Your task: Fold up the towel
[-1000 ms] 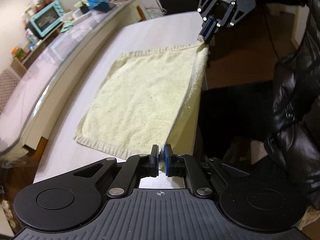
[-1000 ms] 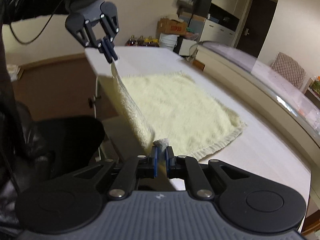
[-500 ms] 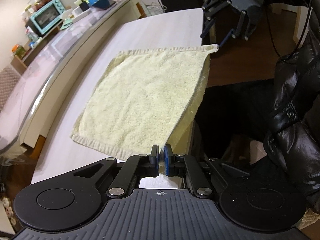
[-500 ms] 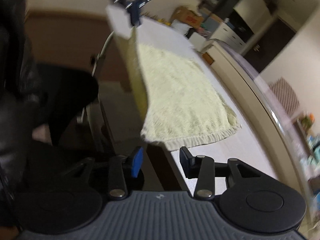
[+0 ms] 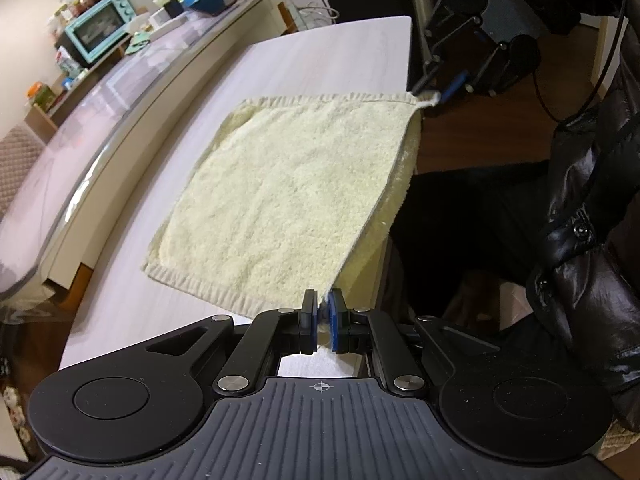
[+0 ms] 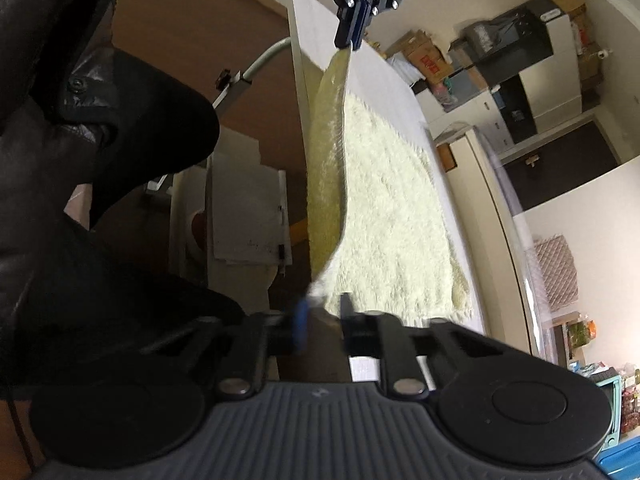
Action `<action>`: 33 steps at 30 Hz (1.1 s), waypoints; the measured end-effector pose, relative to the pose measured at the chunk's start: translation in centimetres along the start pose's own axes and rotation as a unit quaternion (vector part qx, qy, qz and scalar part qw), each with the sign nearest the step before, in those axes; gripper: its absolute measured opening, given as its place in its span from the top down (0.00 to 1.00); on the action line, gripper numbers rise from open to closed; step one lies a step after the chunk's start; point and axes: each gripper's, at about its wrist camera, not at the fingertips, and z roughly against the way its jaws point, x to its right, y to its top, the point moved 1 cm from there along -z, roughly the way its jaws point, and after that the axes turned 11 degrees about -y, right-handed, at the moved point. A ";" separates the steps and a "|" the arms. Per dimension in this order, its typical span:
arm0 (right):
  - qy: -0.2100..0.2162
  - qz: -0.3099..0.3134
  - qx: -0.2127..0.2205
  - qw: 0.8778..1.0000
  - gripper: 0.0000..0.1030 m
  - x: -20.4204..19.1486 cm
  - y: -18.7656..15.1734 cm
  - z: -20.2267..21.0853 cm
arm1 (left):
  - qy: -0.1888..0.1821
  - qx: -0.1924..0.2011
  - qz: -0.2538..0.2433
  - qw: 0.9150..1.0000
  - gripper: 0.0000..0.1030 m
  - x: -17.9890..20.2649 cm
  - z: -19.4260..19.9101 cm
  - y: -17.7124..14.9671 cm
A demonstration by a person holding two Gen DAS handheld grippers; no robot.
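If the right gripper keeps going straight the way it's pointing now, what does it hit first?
Probably the towel: its corner already sits between the right gripper's open jaws, and its raised edge runs straight ahead toward the left gripper. Depth is uncertain.

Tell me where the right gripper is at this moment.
In the left wrist view, the right gripper is at upper right, open at the towel's far corner, just off the table edge.
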 end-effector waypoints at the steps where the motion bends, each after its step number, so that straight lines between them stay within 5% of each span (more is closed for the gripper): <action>1: 0.002 -0.005 -0.002 1.000 0.93 0.3 -0.1 0.1 | 0.000 0.000 0.001 1.000 0.94 0.0 0.0 -0.1; 6: 0.042 -0.112 -0.003 0.993 0.94 3.8 -0.5 0.7 | -0.001 0.000 0.003 1.000 0.94 -0.2 0.3 0.0; 8: 0.061 -0.188 -0.002 0.980 0.94 6.8 -1.1 0.6 | -0.001 0.003 0.008 1.000 0.94 -0.7 0.7 0.1; 13: 0.072 -0.269 -0.011 0.960 0.94 12.7 -1.7 -0.8 | 0.010 0.018 0.022 1.000 0.94 -2.7 1.8 0.8; 22: 0.090 -0.357 -0.041 0.929 0.94 20.1 -3.5 -8.3 | 0.059 0.022 0.070 0.996 0.94 -9.7 0.6 2.6; 33: 0.119 -0.416 -0.076 0.899 0.94 23.3 -6.3 -16.0 | 0.053 0.025 0.116 0.992 0.94 -18.0 -2.4 3.0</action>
